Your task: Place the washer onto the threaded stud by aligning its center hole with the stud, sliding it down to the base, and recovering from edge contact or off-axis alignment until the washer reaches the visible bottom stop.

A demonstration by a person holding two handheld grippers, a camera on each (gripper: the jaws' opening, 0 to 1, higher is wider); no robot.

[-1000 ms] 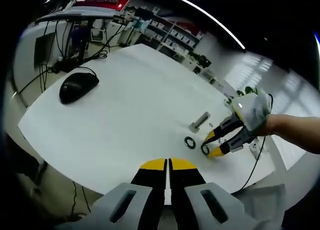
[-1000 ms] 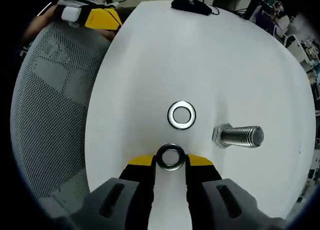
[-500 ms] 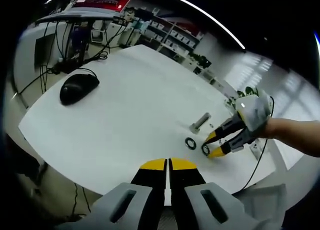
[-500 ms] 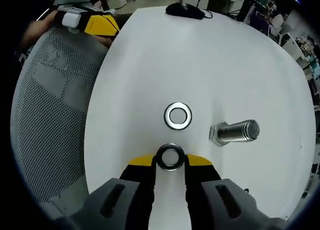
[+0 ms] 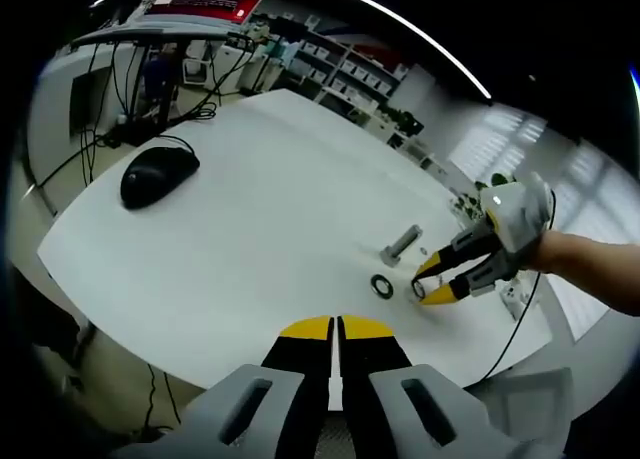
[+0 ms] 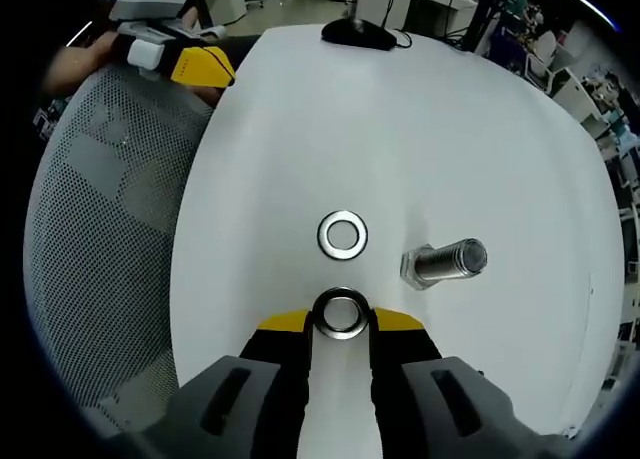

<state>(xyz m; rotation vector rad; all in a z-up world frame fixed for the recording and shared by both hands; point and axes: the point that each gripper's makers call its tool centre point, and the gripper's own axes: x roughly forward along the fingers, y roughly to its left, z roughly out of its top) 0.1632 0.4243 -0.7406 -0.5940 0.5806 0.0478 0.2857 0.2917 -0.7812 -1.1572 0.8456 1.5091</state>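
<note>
Between our right gripper (image 6: 341,324) fingers sits the gripped washer (image 6: 341,314), raised off the counter (image 6: 470,129); ahead-right lies the stud (image 6: 445,262), unthreaded. Left gripper (image 5: 335,329) fingers are closed, empty.

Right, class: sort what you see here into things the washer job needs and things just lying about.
For the job:
- right gripper, shut on a washer
- bolt, standing on its head on the table

Lying about:
- second washer, flat on the table
- computer mouse
- mesh chair
- left gripper, shut, holding nothing
</note>
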